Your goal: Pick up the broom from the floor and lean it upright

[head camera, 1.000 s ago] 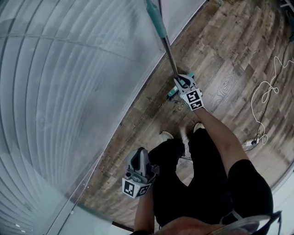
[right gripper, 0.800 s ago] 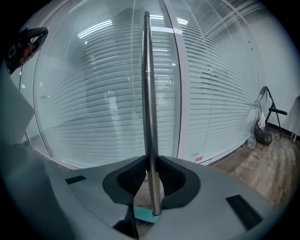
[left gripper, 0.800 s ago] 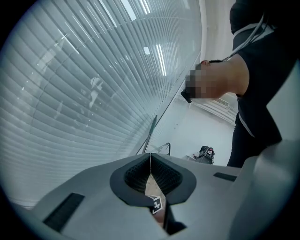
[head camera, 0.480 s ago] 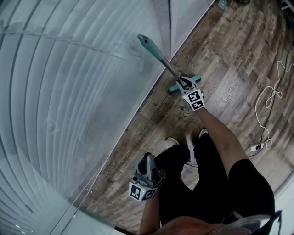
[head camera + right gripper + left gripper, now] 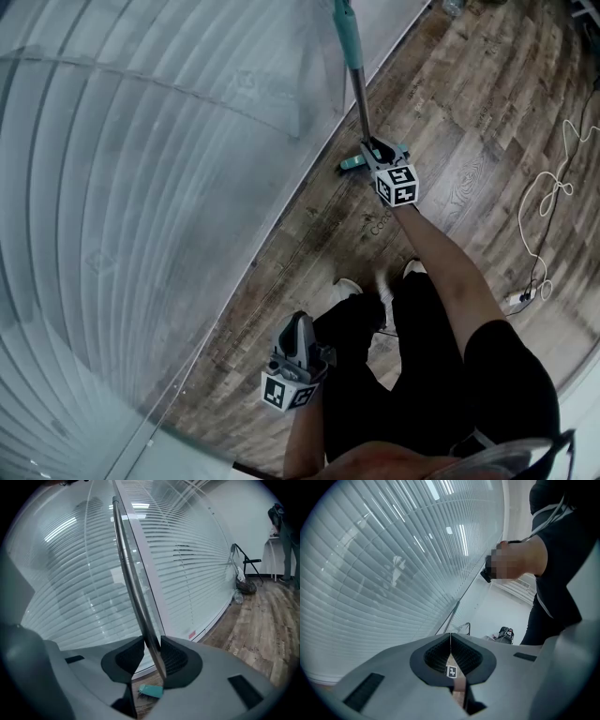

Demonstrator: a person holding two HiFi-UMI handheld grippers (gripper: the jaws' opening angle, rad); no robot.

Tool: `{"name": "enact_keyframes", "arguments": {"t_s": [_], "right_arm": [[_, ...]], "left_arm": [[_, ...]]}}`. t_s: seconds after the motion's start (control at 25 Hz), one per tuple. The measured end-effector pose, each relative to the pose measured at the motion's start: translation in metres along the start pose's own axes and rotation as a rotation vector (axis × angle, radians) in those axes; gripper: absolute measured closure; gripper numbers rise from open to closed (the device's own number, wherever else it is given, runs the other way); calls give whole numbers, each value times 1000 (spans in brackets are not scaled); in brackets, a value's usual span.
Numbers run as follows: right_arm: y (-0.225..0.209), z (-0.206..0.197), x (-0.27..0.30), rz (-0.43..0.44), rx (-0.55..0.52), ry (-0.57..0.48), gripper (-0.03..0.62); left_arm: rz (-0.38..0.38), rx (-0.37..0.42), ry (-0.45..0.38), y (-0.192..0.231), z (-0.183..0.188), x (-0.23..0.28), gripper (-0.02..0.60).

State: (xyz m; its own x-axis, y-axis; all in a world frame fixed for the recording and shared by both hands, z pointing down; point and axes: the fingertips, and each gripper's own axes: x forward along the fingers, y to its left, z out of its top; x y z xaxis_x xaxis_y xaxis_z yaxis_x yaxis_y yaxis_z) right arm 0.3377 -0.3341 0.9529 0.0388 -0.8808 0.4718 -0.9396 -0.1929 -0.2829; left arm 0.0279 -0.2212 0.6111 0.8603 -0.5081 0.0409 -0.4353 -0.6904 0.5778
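the right gripper (image 5: 377,152) has just been opening, its jaws now loose around the upright broom (image 5: 358,89). the left gripper (image 5: 298,323) is closed and empty.

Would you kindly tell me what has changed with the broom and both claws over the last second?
The broom tipped toward the blinds, then swung back to stand steeper beside them. The right claw has just been opening its jaws, and the pole now sits loosely between them. The left claw stayed shut beside the person's leg.
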Motion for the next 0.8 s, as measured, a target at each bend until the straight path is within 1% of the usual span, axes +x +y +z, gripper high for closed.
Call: {"name": "enact_keyframes", "arguments": {"t_s": [0.16,0.32,0.44,0.56,0.64,0.8], "right_arm": [[-5,3,8,-23,45,-1,485],[-21,10,10,-90,87,-17,485],[-16,8,8,-71,72,12,485],[-18,17,4,-61,82,0,485],[-20,25,4,-62,71,-12,480],[-17,40,6,-90,-19,-8,464]], "left_arm": [[3,0,-7,1,4,2,561],[-9,-25,2,1,-2,3,561],[-26,-29,2,-7,0,1,561],[-34,-28,2,-13,3,2,561],[-30,-30,-1,-12,4,3,561],[-22,-41,2,-11,1,0,561]]}}
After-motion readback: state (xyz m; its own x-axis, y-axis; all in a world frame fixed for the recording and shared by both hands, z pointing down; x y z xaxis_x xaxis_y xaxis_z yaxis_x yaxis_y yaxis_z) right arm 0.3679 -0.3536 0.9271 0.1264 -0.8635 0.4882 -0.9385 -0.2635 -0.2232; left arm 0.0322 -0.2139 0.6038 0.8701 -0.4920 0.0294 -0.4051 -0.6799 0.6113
